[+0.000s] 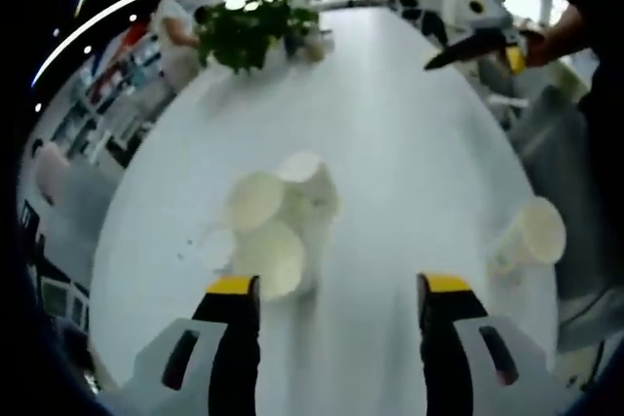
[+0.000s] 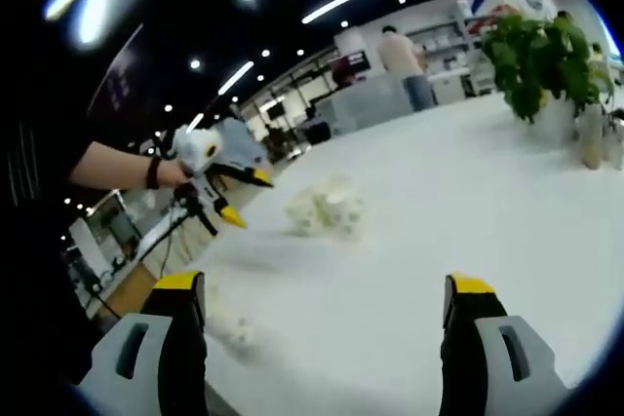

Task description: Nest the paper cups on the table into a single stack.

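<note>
Left gripper (image 1: 339, 289) hangs over the white table (image 1: 409, 143), jaws spread, holding nothing. Just ahead of its left jaw sits a cluster of cups (image 1: 273, 216), touching, mouths tipped toward the lens; one more cup (image 1: 534, 233) lies apart near the table's right edge. Right gripper (image 2: 327, 294), jaws spread and empty, faces the blurred cluster from across the table. Plant (image 1: 255, 28) at far end.
</note>
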Tool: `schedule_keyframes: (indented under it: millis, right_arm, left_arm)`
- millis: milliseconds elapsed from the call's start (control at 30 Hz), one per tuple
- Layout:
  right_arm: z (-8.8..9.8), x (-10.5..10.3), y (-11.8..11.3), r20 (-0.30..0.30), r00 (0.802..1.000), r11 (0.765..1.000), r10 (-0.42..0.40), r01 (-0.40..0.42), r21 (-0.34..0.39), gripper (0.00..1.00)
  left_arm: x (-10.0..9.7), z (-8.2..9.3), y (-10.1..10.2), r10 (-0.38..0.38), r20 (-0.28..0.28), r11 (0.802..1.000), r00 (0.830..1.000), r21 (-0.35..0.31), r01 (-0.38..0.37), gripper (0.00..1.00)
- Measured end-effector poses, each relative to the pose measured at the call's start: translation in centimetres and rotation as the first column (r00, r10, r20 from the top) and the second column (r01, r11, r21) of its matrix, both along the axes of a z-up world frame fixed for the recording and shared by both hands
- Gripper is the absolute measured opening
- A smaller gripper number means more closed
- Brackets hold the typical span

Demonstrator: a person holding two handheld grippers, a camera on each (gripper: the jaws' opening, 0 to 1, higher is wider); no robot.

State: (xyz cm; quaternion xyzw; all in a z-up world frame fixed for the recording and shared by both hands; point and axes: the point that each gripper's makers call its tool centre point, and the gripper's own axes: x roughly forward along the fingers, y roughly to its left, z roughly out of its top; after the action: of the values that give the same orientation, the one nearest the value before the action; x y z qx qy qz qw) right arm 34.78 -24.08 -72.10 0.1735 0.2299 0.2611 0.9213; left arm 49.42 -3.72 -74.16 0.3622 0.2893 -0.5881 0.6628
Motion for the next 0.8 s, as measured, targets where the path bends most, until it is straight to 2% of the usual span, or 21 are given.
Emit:
schedule_keyframes:
  millis: [67, 300, 433, 567, 633, 800]
  right_arm:
    - [0.0, 0.0, 0.1, 0.001, 1.000, 1.000, 0.000, 0.000, 0.002, 1.00]
    - [-0.7, -0.1, -0.5, -0.018, 1.000, 1.000, -0.015, 0.015, 0.010, 1.00]
    - [-0.8, -0.1, -0.9, -0.025, 0.999, 0.999, -0.026, 0.026, 0.024, 1.00]
    - [-0.7, 0.1, -0.9, -0.029, 0.999, 0.998, -0.039, 0.041, 0.053, 1.00]
    - [-0.7, 0.2, -0.8, -0.025, 0.999, 0.997, -0.041, 0.043, 0.058, 1.00]
    - [-0.8, 0.4, -0.7, -0.024, 0.999, 0.997, -0.039, 0.041, 0.060, 1.00]
  left_arm:
    - [0.7, -0.5, 0.1, -0.007, 0.019, 1.000, 1.000, 0.029, 0.006, 0.66]
    - [2.1, -1.5, -0.6, -0.039, 0.029, 0.998, 0.999, 0.057, 0.037, 0.54]
    - [2.5, -2.4, -0.6, -0.074, 0.032, 0.993, 0.997, 0.099, 0.070, 0.51]
    - [3.1, -2.6, -0.6, -0.118, 0.059, 0.986, 0.991, 0.125, 0.109, 0.40]
    - [3.2, -2.9, -0.7, -0.130, 0.053, 0.983, 0.990, 0.138, 0.121, 0.33]
    - [3.4, -3.5, -0.8, -0.157, 0.044, 0.976, 0.987, 0.157, 0.148, 0.29]
